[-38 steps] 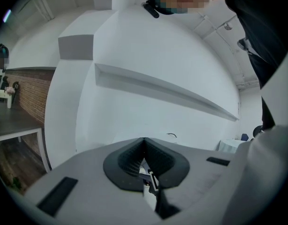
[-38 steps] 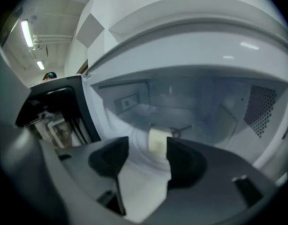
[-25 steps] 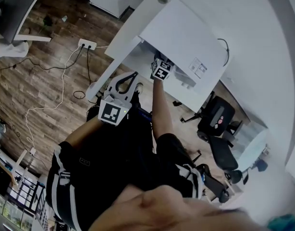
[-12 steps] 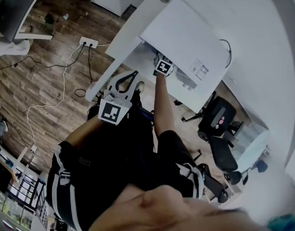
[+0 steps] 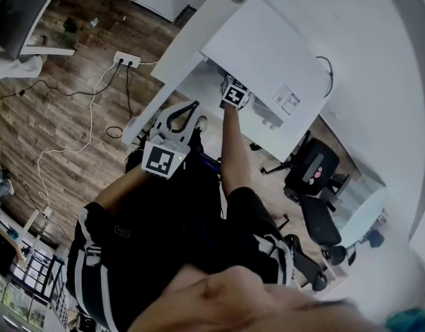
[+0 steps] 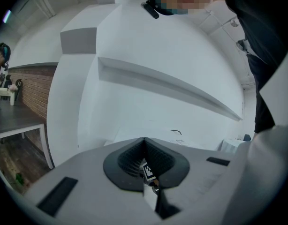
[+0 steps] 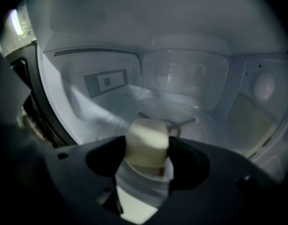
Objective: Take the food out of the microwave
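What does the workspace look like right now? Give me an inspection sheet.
Surface: white desk with microwave on it.
Job's things: food inside the microwave, between the right tool's jaws.
Clutter: small bits on floor.
Tools: left tool shut, empty; right tool shut on food.
Cables: white cable from power strip across floor.
Surroundings: office chair.

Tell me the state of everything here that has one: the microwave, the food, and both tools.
Microwave: open, with the right tool reaching inside.
Food: a pale block, gripped, inside the microwave.
Right tool: shut on the food.
Left tool: shut, empty, held outside the microwave.
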Demonstrator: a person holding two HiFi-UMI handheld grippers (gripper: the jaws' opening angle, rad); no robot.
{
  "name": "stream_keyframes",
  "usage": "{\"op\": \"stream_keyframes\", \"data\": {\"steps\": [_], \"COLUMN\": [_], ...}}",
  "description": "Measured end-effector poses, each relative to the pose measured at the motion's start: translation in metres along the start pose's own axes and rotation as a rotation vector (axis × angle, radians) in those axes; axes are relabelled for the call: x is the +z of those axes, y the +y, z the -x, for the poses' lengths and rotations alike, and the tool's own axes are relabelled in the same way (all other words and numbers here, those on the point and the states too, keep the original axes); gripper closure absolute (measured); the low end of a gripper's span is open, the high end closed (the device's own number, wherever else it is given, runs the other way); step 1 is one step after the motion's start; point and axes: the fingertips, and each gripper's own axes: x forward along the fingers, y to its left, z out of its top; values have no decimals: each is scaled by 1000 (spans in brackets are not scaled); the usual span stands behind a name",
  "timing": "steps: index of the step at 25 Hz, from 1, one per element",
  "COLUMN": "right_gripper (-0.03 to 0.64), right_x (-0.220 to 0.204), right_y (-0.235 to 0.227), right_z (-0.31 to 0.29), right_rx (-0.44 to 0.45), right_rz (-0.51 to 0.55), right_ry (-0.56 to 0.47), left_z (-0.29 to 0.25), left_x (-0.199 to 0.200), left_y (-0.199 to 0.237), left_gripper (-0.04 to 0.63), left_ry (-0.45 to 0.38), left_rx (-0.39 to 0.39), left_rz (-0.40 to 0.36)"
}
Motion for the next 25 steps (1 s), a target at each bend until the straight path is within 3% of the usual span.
{"op": "stream_keyframes", "data": {"steps": [25], "right_gripper": [321], "right_x": [-11], "right_y": [6], "right_z": [32], "right_rx": [24], "right_rz": [-33], "right_ry": [-15], "left_z": [20], "left_x": [3], "left_y": [5], "left_gripper": [565], "left_ry": [-23], "left_rx": [30], "left_rz": [43]}}
